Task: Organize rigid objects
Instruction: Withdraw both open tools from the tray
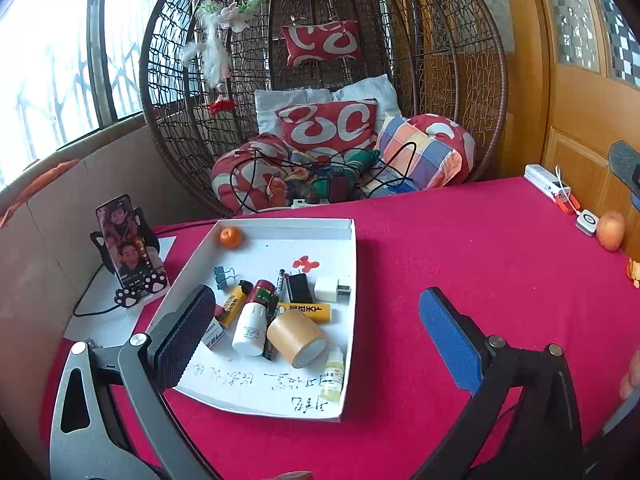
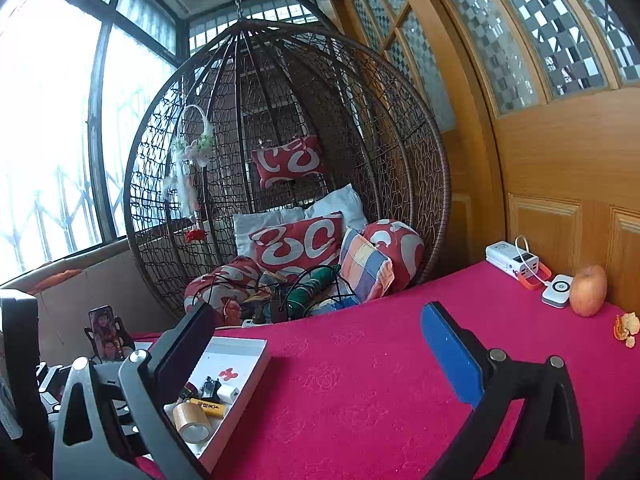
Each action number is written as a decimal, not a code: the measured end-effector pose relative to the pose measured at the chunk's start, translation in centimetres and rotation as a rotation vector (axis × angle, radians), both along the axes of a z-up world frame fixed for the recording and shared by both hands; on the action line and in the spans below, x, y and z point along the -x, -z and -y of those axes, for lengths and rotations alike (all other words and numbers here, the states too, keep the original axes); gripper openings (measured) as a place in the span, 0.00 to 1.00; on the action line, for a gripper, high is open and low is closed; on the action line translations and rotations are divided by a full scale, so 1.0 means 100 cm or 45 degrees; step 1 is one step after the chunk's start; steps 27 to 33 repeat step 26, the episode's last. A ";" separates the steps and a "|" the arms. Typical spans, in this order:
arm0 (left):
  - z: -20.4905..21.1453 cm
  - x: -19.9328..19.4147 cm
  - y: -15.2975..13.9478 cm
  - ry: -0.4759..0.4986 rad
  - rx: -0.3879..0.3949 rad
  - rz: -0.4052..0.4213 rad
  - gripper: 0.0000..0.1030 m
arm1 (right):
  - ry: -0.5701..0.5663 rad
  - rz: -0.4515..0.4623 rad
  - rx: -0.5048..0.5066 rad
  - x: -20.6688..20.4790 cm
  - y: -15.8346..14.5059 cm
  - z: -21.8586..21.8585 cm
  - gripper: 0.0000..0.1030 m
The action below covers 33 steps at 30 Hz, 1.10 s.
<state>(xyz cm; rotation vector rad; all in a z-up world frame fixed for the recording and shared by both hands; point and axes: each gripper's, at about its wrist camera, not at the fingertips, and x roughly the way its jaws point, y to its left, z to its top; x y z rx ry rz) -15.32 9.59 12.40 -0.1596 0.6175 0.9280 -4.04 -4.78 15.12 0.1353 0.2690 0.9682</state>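
the left gripper (image 1: 316,332) hangs with its jaws spread wide and nothing between them, over the near half of the white tray (image 1: 280,226). the right gripper (image 2: 316,352) is likewise wide apart and empty, over bare red cloth of the desk (image 2: 360,380), with the tray off to its left.

the things to sort lie heaped in the tray, which sits toward the desk's left edge: a roll of brown tape (image 1: 296,338) on its side, a white bottle (image 1: 250,330) lying against it, a yellow lighter (image 1: 234,304), a yellow tube (image 1: 306,311), a white charger plug (image 1: 330,289), a small dropper bottle (image 1: 333,376) by the tray's near right corner, a binder clip (image 1: 221,276) and a tangerine (image 1: 231,237) in the far left corner.

all look light and stiff. the tape roll will likely roll and slip; best pinched across its flat ends. the bottle's smooth plastic suits a grip across its middle. the tangerine is the one that would bruise.

the left wrist view shows the whole tray floor; the right wrist view shows only its right side, but better shows the apple (image 2: 588,290), power bank (image 2: 514,262) and peel (image 2: 626,330) along the desk's far right edge.
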 end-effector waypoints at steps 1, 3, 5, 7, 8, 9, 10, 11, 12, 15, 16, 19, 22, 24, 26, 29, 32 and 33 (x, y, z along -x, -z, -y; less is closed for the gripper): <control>-0.001 0.001 0.000 -0.012 0.002 -0.008 1.00 | -0.005 -0.006 -0.026 0.000 0.000 0.005 1.00; -0.005 0.004 0.003 -0.032 0.028 -0.022 1.00 | -0.016 -0.014 -0.064 0.001 0.002 0.016 1.00; -0.009 0.009 0.006 -0.049 0.065 -0.030 1.00 | -0.020 -0.020 -0.071 0.003 0.005 0.022 1.00; -0.009 0.015 0.009 -0.065 0.074 -0.034 1.00 | -0.005 -0.018 -0.062 0.003 0.008 0.027 1.00; -0.009 0.019 0.010 -0.076 0.074 -0.033 1.00 | 0.005 -0.013 -0.055 0.003 0.010 0.030 1.00; -0.008 0.024 0.011 -0.085 0.071 -0.027 1.00 | 0.017 -0.006 -0.050 0.003 0.011 0.031 1.00; -0.007 0.028 0.011 -0.096 0.068 -0.020 1.00 | 0.028 0.002 -0.044 0.002 0.012 0.033 1.00; -0.007 0.032 0.011 -0.110 0.065 -0.011 1.00 | 0.039 0.006 -0.035 0.001 0.013 0.035 1.00; -0.008 0.036 0.011 -0.120 0.062 -0.003 1.00 | 0.047 0.005 -0.028 -0.001 0.013 0.035 1.00; -0.010 0.042 0.011 -0.145 0.071 0.021 1.00 | 0.054 -0.019 -0.016 -0.005 0.014 0.034 1.00; -0.010 0.043 0.011 -0.148 0.072 0.025 1.00 | 0.051 -0.027 -0.013 -0.005 0.015 0.033 1.00; -0.010 0.043 0.012 -0.144 0.075 0.024 1.00 | 0.031 -0.037 0.008 -0.004 0.017 0.029 1.00; -0.011 0.043 0.013 -0.140 0.088 0.024 1.00 | 0.023 -0.024 0.026 0.000 0.019 0.027 1.00; -0.013 0.044 0.013 -0.138 0.095 0.036 1.00 | 0.023 -0.016 0.033 0.000 0.018 0.027 1.00; -0.013 0.045 0.014 -0.137 0.093 0.039 1.00 | 0.025 -0.016 0.030 -0.001 0.018 0.027 1.00; -0.013 0.045 0.014 -0.137 0.093 0.039 1.00 | 0.025 -0.016 0.030 -0.001 0.018 0.027 1.00; -0.013 0.045 0.014 -0.137 0.093 0.039 1.00 | 0.025 -0.016 0.030 -0.001 0.018 0.027 1.00; -0.013 0.045 0.014 -0.137 0.093 0.039 1.00 | 0.025 -0.016 0.030 -0.001 0.018 0.027 1.00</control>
